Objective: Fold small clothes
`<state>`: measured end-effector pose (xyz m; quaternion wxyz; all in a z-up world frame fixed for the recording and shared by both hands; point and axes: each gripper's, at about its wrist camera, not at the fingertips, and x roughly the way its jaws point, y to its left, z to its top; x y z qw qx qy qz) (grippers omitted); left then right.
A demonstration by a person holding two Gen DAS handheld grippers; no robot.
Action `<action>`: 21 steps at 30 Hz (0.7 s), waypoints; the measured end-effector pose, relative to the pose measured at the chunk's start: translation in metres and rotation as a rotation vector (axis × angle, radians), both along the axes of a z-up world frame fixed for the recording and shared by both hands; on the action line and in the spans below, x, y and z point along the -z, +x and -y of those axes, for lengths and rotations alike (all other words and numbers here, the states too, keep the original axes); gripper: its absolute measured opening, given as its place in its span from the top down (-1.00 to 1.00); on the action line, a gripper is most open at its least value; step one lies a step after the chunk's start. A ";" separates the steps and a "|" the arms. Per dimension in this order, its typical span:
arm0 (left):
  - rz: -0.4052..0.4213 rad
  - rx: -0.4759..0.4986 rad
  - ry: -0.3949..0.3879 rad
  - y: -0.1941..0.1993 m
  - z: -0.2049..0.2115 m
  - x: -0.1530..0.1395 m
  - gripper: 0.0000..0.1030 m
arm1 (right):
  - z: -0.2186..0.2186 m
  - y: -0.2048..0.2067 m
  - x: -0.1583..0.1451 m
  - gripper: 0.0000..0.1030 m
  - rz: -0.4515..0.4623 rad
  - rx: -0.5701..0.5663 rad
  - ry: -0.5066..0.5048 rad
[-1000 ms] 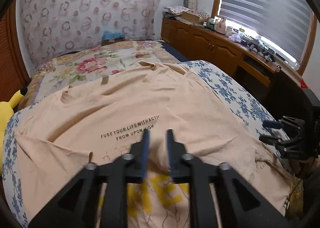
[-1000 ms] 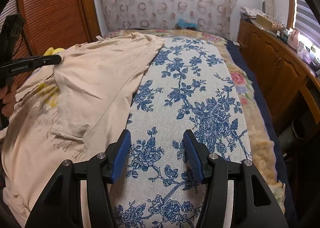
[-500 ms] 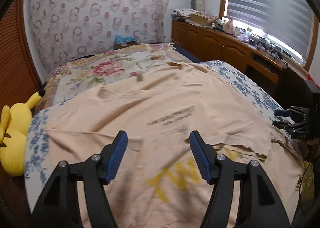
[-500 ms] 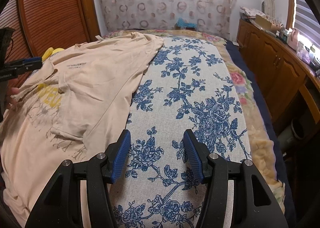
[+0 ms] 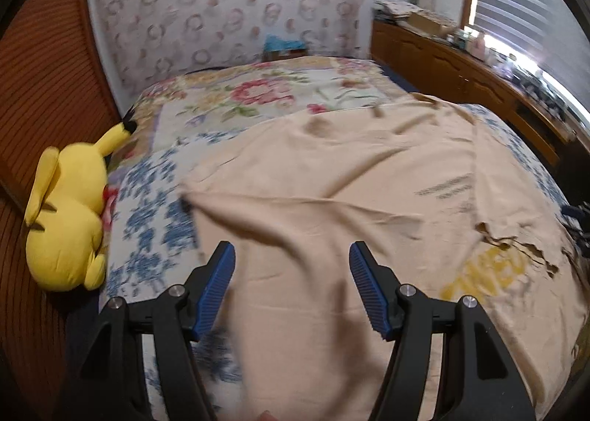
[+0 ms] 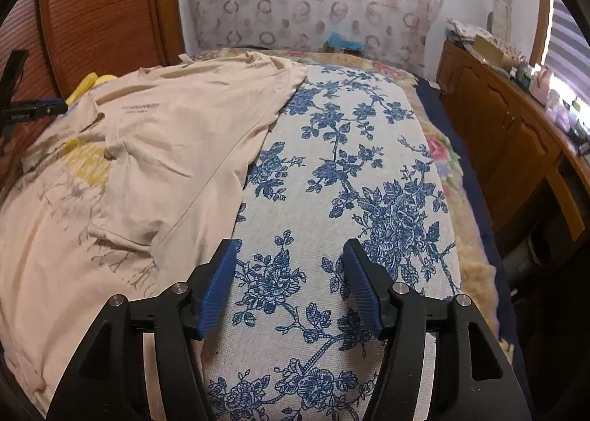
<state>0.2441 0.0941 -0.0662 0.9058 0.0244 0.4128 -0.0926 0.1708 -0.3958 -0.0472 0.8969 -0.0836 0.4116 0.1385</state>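
Note:
A beige T-shirt with yellow letters and small black text lies spread and wrinkled on the blue-flowered bed cover. My left gripper is open and empty, held just above the shirt's left part. In the right wrist view the same shirt covers the left half of the bed. My right gripper is open and empty over the bare flowered cover, just right of the shirt's edge. The left gripper shows at the far left there.
A yellow plush toy lies at the bed's left edge by the wooden wall panel. A wooden cabinet with clutter on top runs along the right wall under the window. A flowered quilt covers the far bed.
My left gripper opened, let go of the shirt and swung left toward the plush toy. The shirt dropped flat onto the bed. My right gripper stayed still and open.

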 end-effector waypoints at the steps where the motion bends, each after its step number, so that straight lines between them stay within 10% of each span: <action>1: -0.005 -0.013 -0.011 0.003 -0.007 0.003 -0.25 | 0.000 0.001 0.000 -0.22 -0.003 0.000 0.001; 21: -0.067 -0.103 -0.069 0.064 -0.066 0.028 -0.25 | -0.034 0.113 -0.034 -0.22 0.008 -0.014 0.032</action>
